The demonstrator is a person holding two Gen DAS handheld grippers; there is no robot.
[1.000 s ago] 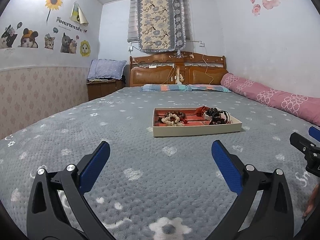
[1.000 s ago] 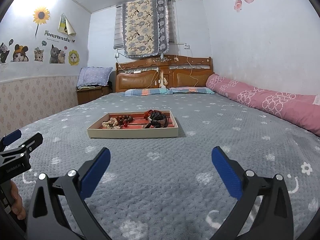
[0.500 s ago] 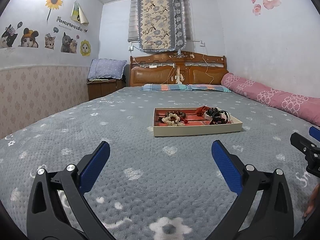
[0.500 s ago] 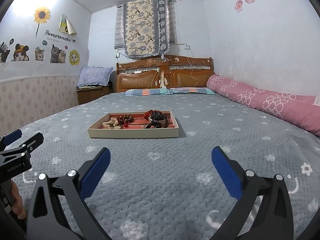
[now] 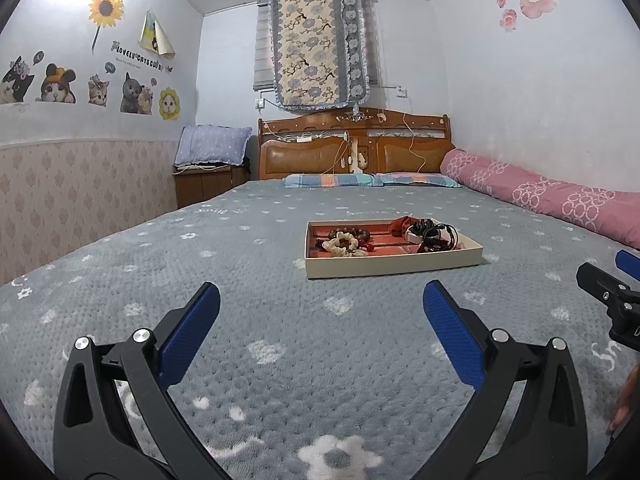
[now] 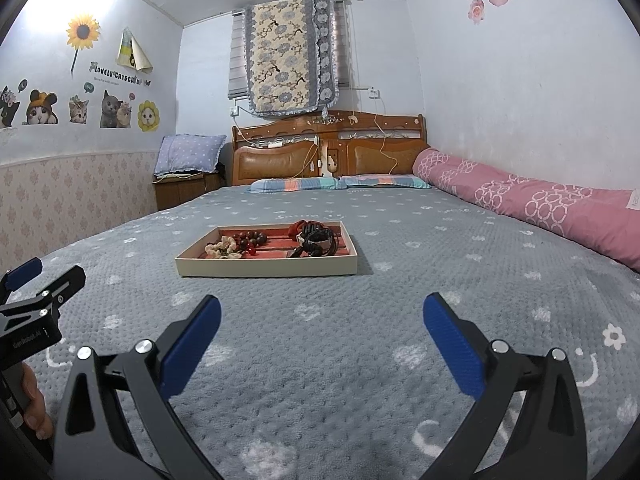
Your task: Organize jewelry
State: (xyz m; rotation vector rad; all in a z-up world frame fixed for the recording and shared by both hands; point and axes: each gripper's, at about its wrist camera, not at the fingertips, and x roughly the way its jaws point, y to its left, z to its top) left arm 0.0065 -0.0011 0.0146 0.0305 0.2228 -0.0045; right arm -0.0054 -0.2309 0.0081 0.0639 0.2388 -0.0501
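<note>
A shallow cream tray (image 5: 394, 266) (image 6: 266, 267) with a red lining lies on the grey bedspread ahead of both grippers. In it lie a cream bead bracelet (image 5: 342, 243) (image 6: 221, 247), dark brown beads (image 5: 354, 234) (image 6: 252, 237) and a black tangled piece (image 5: 434, 236) (image 6: 316, 240) over a red item. My left gripper (image 5: 322, 330) is open and empty, well short of the tray. My right gripper (image 6: 322, 332) is likewise open and empty. Each gripper shows at the edge of the other's view.
A long pink bolster (image 6: 532, 204) runs along the right wall. Striped pillows (image 5: 372, 179) lie against the wooden headboard (image 5: 354, 152). A bedside cabinet (image 5: 208, 182) with a purple pillow stands at the far left. A hand (image 6: 34, 408) holds the left gripper's handle.
</note>
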